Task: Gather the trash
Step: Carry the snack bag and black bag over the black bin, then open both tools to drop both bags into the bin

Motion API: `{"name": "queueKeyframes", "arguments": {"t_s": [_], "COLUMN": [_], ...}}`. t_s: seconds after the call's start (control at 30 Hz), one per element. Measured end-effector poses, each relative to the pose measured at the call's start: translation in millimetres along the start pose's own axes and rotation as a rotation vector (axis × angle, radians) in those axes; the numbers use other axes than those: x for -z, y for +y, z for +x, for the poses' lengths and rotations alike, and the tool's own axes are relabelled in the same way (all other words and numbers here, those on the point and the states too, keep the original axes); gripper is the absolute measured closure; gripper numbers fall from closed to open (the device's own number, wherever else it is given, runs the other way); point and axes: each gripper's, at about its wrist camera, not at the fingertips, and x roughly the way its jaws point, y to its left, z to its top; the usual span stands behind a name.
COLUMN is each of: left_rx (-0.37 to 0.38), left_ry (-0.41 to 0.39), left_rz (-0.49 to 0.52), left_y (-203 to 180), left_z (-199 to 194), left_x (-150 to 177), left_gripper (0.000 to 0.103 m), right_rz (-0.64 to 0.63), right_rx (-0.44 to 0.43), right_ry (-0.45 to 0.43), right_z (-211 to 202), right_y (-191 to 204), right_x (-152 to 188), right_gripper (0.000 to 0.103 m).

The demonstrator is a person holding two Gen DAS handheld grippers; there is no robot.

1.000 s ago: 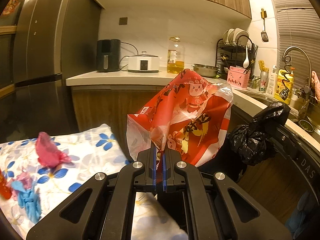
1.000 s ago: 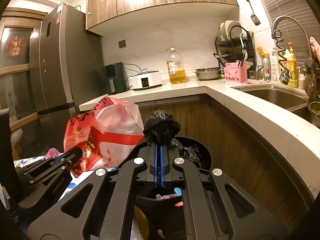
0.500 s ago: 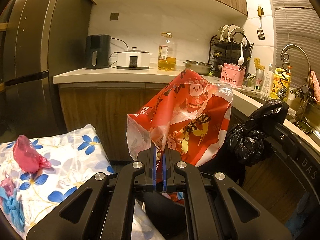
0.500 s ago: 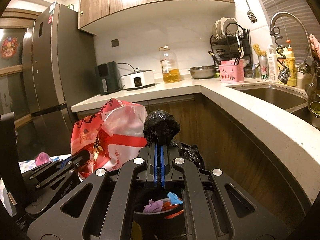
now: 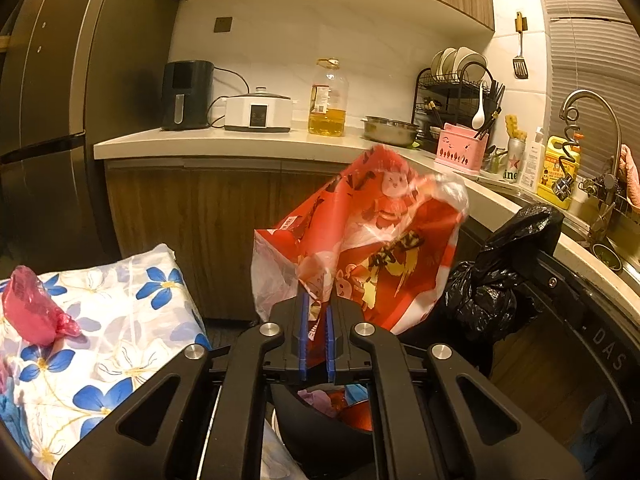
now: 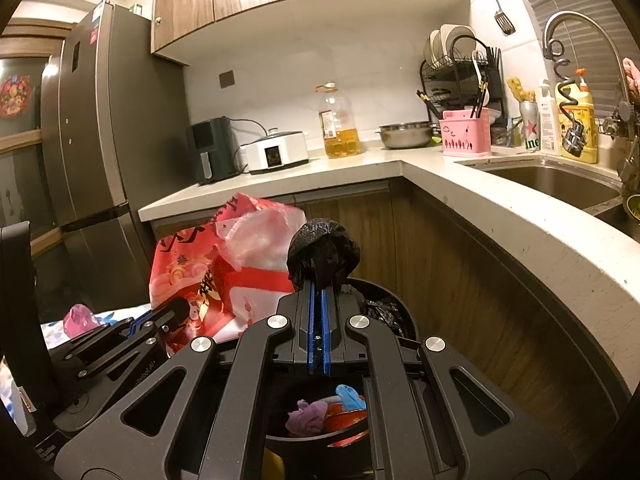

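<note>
A red and white printed plastic bag [image 5: 372,248] stands above my left gripper [image 5: 316,312]. Its bunched neck is between the blue pads, and the jaws are opening with a narrow gap showing. My right gripper [image 6: 319,296] is shut on the gathered top of a black trash bag [image 6: 323,252]. Below both grippers is a black bin [image 6: 304,438] holding purple, blue and red scraps. In the right wrist view the red bag [image 6: 224,272] and left gripper [image 6: 180,314] are at the left. In the left wrist view the black bag [image 5: 516,248] is at the right.
A table with a blue-flowered cloth [image 5: 120,320] lies left, with a crumpled pink wrapper [image 5: 30,304] on it. The kitchen counter [image 6: 500,208] curves round the right side, with the sink [image 6: 552,184] in it. A tall fridge [image 6: 92,140] stands at the left.
Both views have slid right, toward the bin. The flowered table has moved off to the left and the bin's contents have come into view. The left pads stand slightly further apart.
</note>
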Motion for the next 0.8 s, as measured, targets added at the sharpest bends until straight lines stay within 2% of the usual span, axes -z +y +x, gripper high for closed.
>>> {"name": "queueKeyframes", "arguments": {"t_s": [0.07,0.13,0.23,0.3,0.33,0.43,0.53,0.6,0.8], "left_rx": [0.009,0.005,-0.002,-0.01,-0.018,-0.03,-0.049,-0.056,-0.086], "left_ry": [0.01,0.015,0.019,0.016,0.013,0.009,-0.002,-0.001,0.001], "left_rz": [-0.006,-0.006,-0.015,-0.022,-0.024,-0.03,-0.03,-0.028,-0.034], "left_y": [1.2,1.8,5.2,8.5,10.2,15.4,18.4,20.4,30.4], "left_z": [3.6,5.5,7.1,6.1,5.3,1.9,-3.4,-7.2,-23.0], "left_x": [1.5,3.4,5.7,6.4,6.9,7.7,9.6,12.1,22.6], "left_gripper": [0.093,0.088,0.069,0.061,0.054,0.047,0.033,0.033,0.02], "right_rz": [0.001,0.002,0.01,0.019,0.022,0.027,0.029,0.029,0.054], "right_rx": [0.003,0.006,0.007,0.009,0.012,0.017,0.018,0.019,0.001], "right_ry": [0.008,0.015,0.02,0.021,0.019,0.019,0.022,0.022,0.021], "right_z": [2.9,5.2,6.8,6.9,6.0,4.0,1.2,-2.0,-14.4], "right_y": [-0.4,-1.7,-4.8,-7.1,-8.1,-9.3,-8.5,-7.0,-4.2], "right_x": [1.2,1.5,2.3,2.6,3.0,4.4,6.0,7.3,11.9], "right_gripper": [0.098,0.09,0.079,0.076,0.073,0.067,0.061,0.054,0.031]}}
